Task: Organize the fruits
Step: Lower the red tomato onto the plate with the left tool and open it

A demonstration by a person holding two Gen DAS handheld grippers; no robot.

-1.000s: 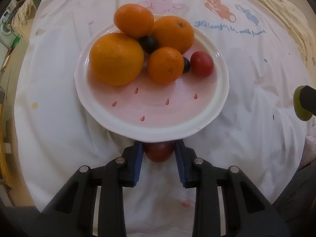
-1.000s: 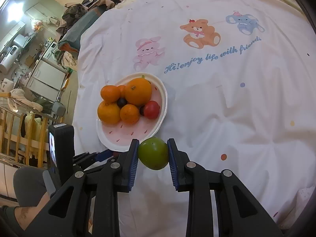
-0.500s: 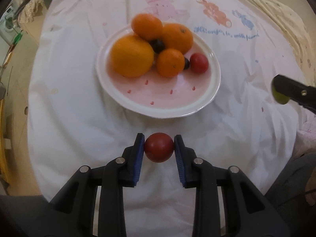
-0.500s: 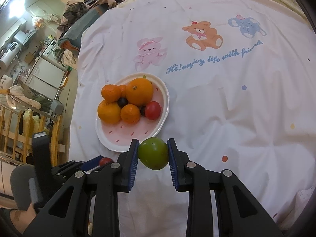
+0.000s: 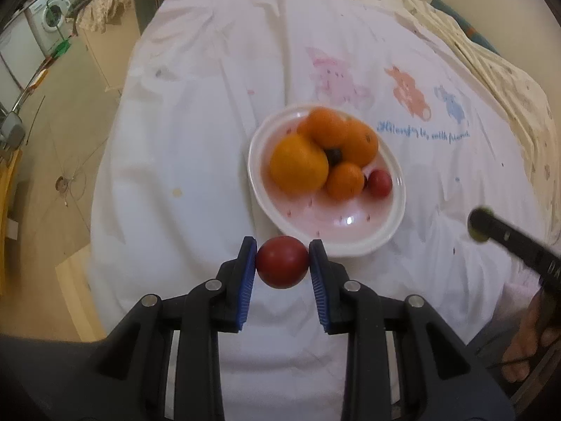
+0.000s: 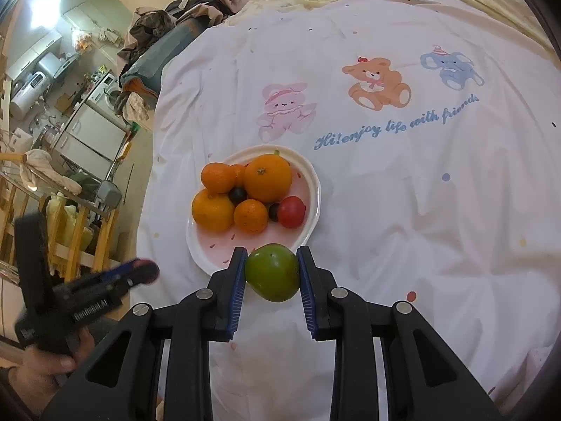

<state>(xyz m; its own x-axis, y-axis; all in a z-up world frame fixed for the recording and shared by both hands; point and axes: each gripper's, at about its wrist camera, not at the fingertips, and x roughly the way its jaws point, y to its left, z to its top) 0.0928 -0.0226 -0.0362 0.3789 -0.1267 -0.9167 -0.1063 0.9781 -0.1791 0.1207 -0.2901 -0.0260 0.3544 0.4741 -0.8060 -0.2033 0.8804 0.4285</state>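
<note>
A white and pink plate (image 5: 382, 235) (image 6: 312, 179) lies on the white printed sheet. It holds several oranges (image 5: 298, 167) (image 6: 268, 177), a red tomato (image 5: 380, 182) (image 6: 291, 211) and dark small fruits. My left gripper (image 5: 282, 263) is shut on a red tomato (image 5: 282, 262), held in the air in front of the plate's near rim. It also shows at the left of the right wrist view (image 6: 140, 269). My right gripper (image 6: 271, 272) is shut on a green fruit (image 6: 272, 272) just before the plate's near edge. It shows at the right of the left wrist view (image 5: 480, 228).
The sheet (image 6: 403, 210) carries cartoon animals and blue writing beyond the plate. The bed's left edge drops to the floor (image 5: 52, 175). Wooden rails (image 6: 70, 231), appliances and clutter stand at far left.
My left gripper has lifted and pulled back from the plate with the red tomato, so the plate looks smaller and farther. My right gripper has stayed nearly still with the green fruit.
</note>
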